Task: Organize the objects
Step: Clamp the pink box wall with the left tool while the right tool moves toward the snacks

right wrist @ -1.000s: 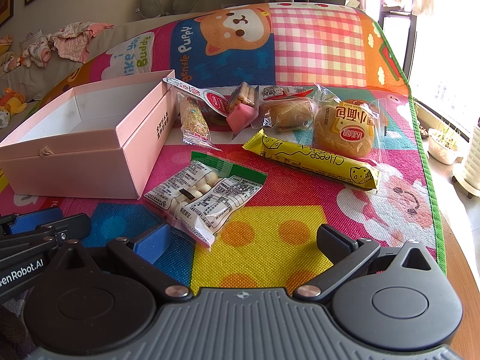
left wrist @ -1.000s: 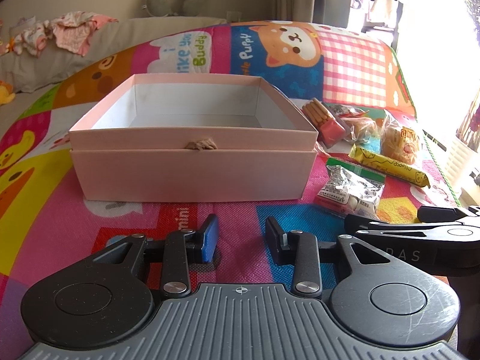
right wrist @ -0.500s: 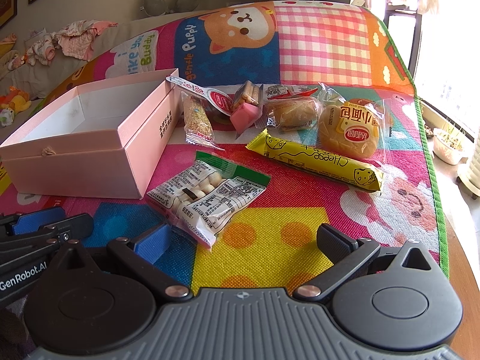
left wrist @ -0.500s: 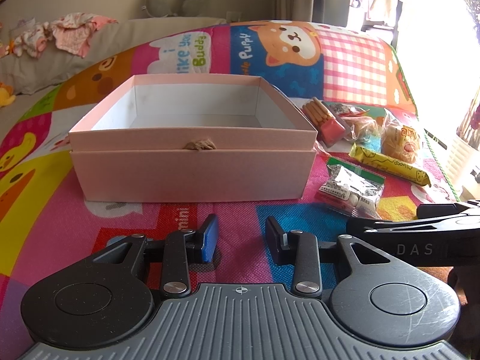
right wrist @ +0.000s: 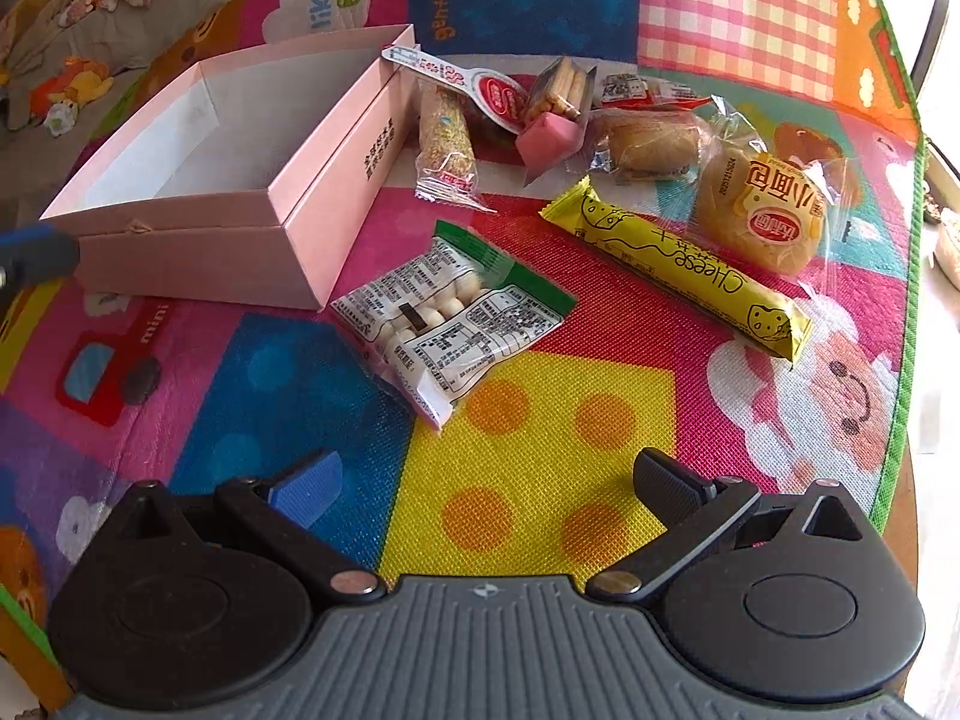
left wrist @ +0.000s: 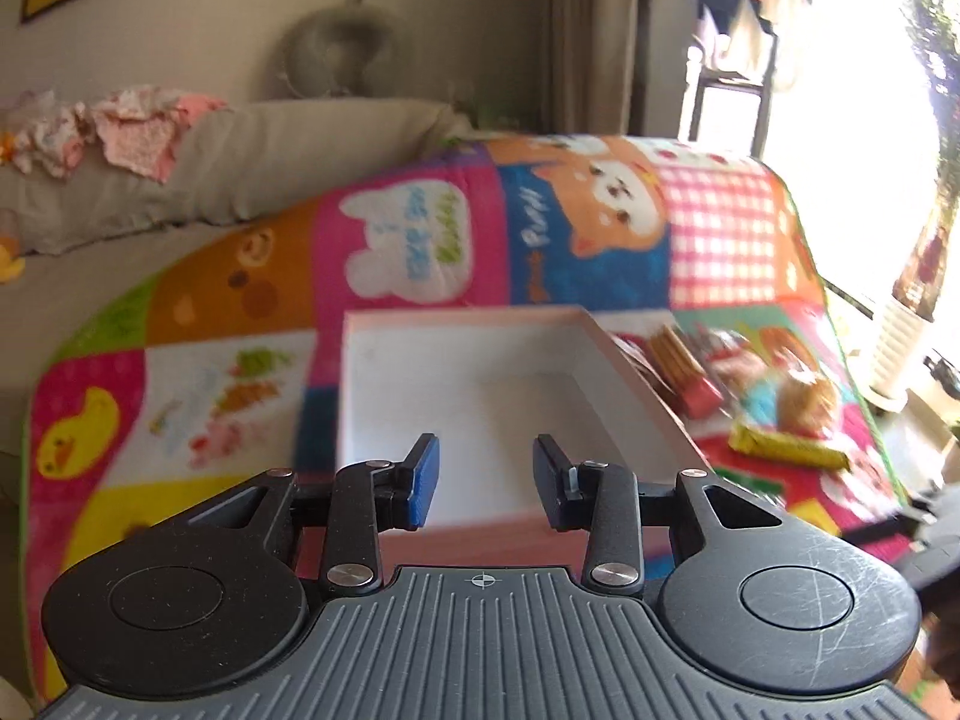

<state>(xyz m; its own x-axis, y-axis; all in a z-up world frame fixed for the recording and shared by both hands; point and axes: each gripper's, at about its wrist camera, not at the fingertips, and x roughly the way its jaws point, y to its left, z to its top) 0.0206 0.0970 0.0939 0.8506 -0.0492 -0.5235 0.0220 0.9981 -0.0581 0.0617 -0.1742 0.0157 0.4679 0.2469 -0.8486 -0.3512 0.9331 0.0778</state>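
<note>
On the bright cartoon-printed play mat (right wrist: 540, 438), the biggest piece is the open pink cardboard box (right wrist: 336, 198) with a white inside, which stands empty at the left of the snack pile. Its shallow walls look light, so a gripper that clips the rim while delivering something could, I judge, shove or tip the whole box rather than fill it.

The left gripper (left wrist: 486, 483) hangs above the box's near wall with its jaws parted and nothing between them; they have just been opening a little. That view is blurred, so how near the fingertips are to the cardboard cannot be told, and a careless drop here risks striking the near wall.

The right gripper (right wrist: 486, 489) is spread wide and empty over the yellow patch of mat, pointing down toward the snacks. Nearest it lies the clear crinkly packet of small white candies with a green top edge (right wrist: 450, 318), just beside the box corner. Thin slack film like this may slide out of a pinch or fold.

Beyond it, the long yellow cheese-stick wrapper (right wrist: 678, 264) touches the round bun in clear plastic (right wrist: 762, 216); lifting one could drag the other. Smaller wrapped items, among them a pink-based biscuit pack (right wrist: 549, 126), overlap each other beside the box's far end, so a grab there might catch two.
</note>
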